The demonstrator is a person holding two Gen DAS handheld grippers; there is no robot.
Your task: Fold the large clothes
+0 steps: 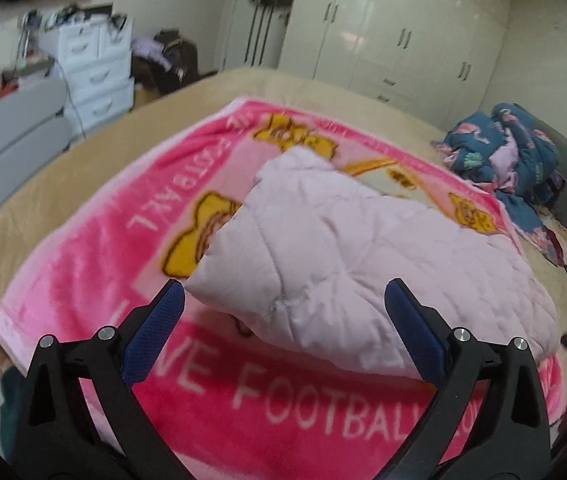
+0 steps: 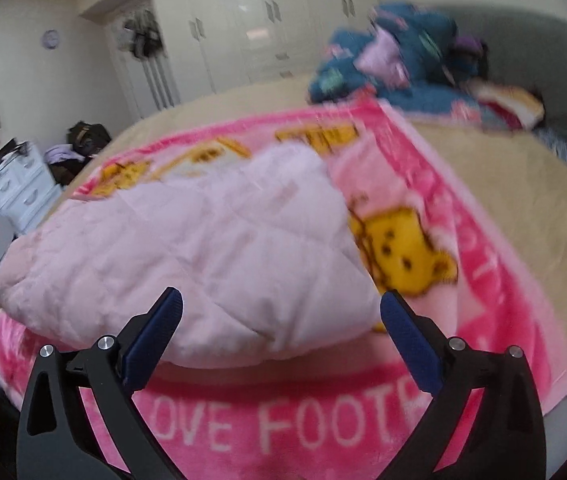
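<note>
Quilted pink jacket [image 1: 347, 248] on blanket [image 2: 483, 264], both grippers' fingers [image 1: 155, 332] wide; clock [image 2: 50, 38] only right view.

Home bedroom: bed [image 1: 43, 200] under pink blanket [image 1: 83, 264], glossy white wardrobes [image 1: 395, 28], drawer unit [image 1: 95, 72].

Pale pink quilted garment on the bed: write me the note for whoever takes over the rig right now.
Left gripper: jaws open, empty, facing the near left corner of the pale pink quilted garment.
Right gripper: jaws open, empty, at the garment's near right edge.
Where things are: the garment lies in a puffy folded bundle on the pink football blanket, which covers the beige bed. A pile of dark blue patterned clothes sits at the far right of the bed.
Done: the garment looks at least partly folded.
Left: judge whether it needs another fold or squaring; neither gripper holds it.
</note>
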